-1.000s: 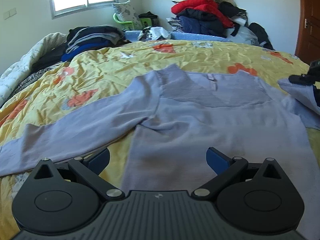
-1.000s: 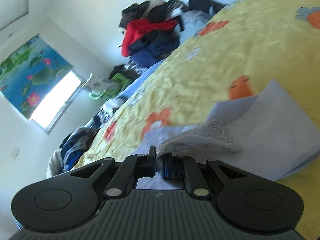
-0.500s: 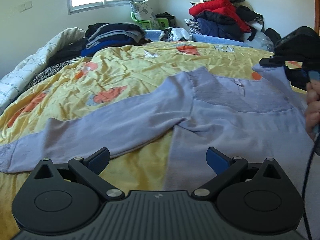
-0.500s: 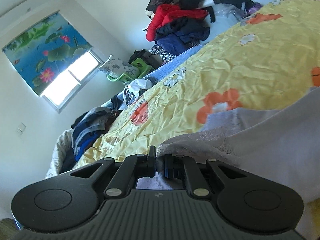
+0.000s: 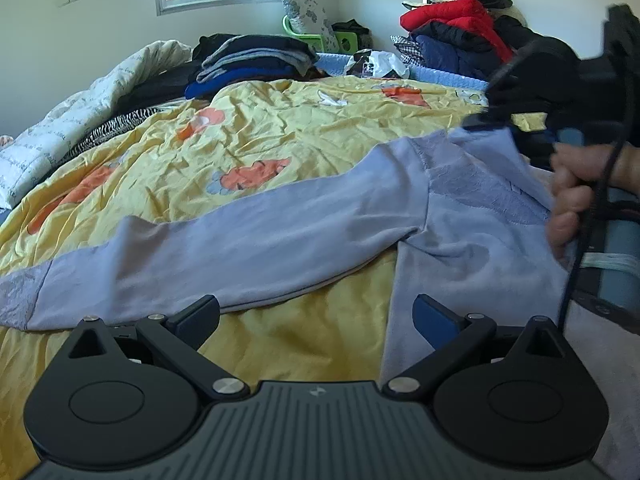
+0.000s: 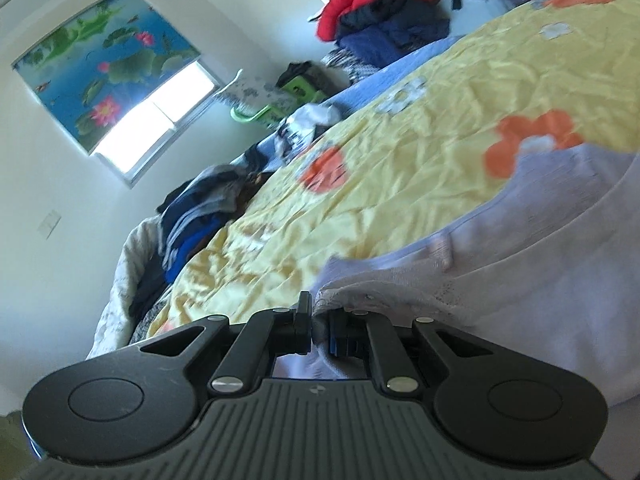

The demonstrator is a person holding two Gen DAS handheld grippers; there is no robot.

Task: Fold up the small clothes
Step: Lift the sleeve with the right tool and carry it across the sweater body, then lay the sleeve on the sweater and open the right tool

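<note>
A pale lavender long-sleeved top lies on the yellow flowered bedspread. One sleeve stretches flat to the left. My left gripper is open and empty, low over the top's lower left edge. My right gripper is shut on the lace cuff of the other sleeve. In the left wrist view it holds that sleeve lifted over the top's chest, at the right.
A stack of folded dark clothes sits at the far side of the bed. A heap of red and dark clothes is piled at the back right. A white quilt lies along the left edge.
My right gripper has carried the sleeve leftward across the top, into the left wrist view. My left gripper has shifted left toward the outstretched sleeve and stays open.
</note>
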